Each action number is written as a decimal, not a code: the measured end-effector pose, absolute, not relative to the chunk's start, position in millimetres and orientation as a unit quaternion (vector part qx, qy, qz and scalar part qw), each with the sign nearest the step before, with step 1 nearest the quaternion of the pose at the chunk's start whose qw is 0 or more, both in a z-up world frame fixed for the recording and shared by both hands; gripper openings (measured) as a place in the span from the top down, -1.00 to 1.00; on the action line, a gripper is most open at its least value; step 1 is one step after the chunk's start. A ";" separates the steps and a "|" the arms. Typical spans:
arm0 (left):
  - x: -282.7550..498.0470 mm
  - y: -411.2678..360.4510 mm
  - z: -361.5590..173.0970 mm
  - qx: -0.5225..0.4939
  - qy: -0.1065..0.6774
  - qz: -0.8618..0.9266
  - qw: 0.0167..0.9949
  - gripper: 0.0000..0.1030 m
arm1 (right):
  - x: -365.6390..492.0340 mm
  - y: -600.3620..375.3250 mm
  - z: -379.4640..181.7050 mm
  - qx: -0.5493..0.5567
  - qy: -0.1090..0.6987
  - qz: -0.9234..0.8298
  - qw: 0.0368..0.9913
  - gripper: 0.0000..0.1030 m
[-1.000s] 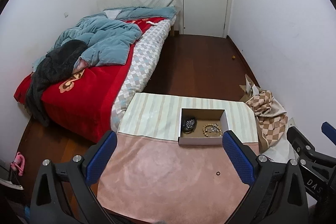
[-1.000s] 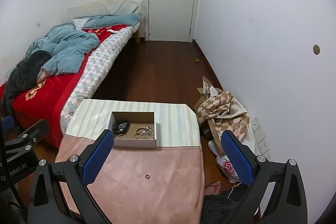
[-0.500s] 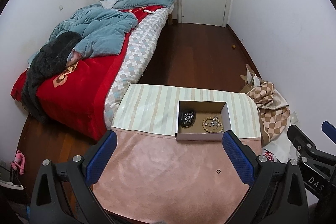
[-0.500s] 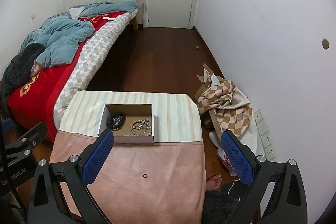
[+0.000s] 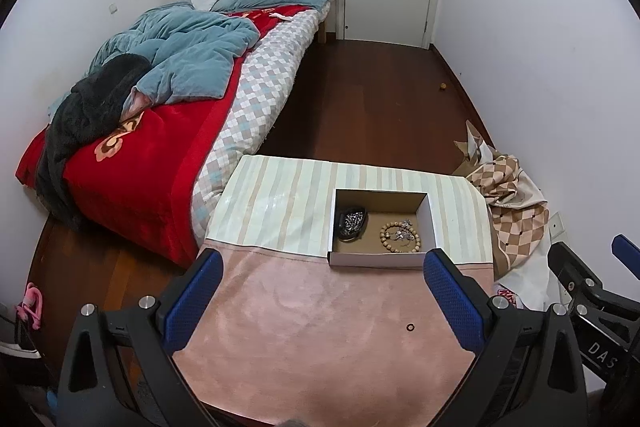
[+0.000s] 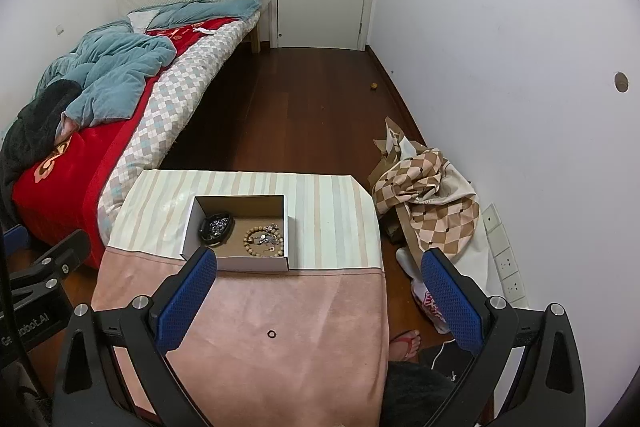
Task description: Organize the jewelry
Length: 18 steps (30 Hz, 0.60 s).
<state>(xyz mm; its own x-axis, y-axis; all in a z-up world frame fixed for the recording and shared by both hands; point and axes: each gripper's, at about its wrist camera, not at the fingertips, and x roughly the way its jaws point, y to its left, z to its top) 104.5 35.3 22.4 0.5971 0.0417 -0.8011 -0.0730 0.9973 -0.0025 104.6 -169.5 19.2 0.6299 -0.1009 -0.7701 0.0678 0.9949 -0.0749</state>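
Item: open cardboard box [image 5: 380,259], our landmark, standing on the table [image 5: 280,327] where the striped cloth meets the pink one.

Contents: inside the box, at its left end, a dark dish of small silvery pieces [image 5: 351,223]; to the right of that, still inside, a wooden bead bracelet [image 5: 400,237] with a tangle of metal bits lying on it.

Outstanding: one small dark ring [image 6: 271,333], alone on the pink cloth, well apart from the box on its near side and toward its right end.

Tools: we hold the left tool [image 5: 320,301] and the right tool [image 6: 318,297] above the near edge of the table, each spread wide and carrying nothing.

Step, as we judge it: most pieces are boxed and the ring is the last stray.

Next move, as we judge it: lower one tool over the ring, likely the right, narrow the fingers closely before contact because the ring lies flat and thin on soft cloth, then carry it to the box.
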 end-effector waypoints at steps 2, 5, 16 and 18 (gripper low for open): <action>104.6 35.6 21.4 -0.016 0.448 0.033 0.893 -0.99 | 104.5 -169.2 19.4 -0.018 0.428 -0.046 0.903 -1.00; 105.2 36.1 18.8 -0.017 0.450 0.035 0.892 -0.99 | 104.6 -168.8 19.3 -0.019 0.428 -0.046 0.902 -1.00; 104.9 37.3 17.0 -0.018 0.452 0.036 0.891 -0.99 | 102.9 -169.8 16.1 -0.023 0.430 -0.037 0.902 -1.00; 104.7 38.1 16.5 -0.017 0.452 0.036 0.891 -0.99 | 103.1 -170.1 15.5 -0.022 0.431 -0.036 0.901 -1.00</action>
<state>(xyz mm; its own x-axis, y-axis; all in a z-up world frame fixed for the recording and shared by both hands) 104.7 38.1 16.5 0.5883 0.0483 -0.8072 -0.0793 0.9968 0.0018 103.1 -170.1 15.5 0.6255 -0.0841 -0.7757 0.0467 0.9964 -0.0704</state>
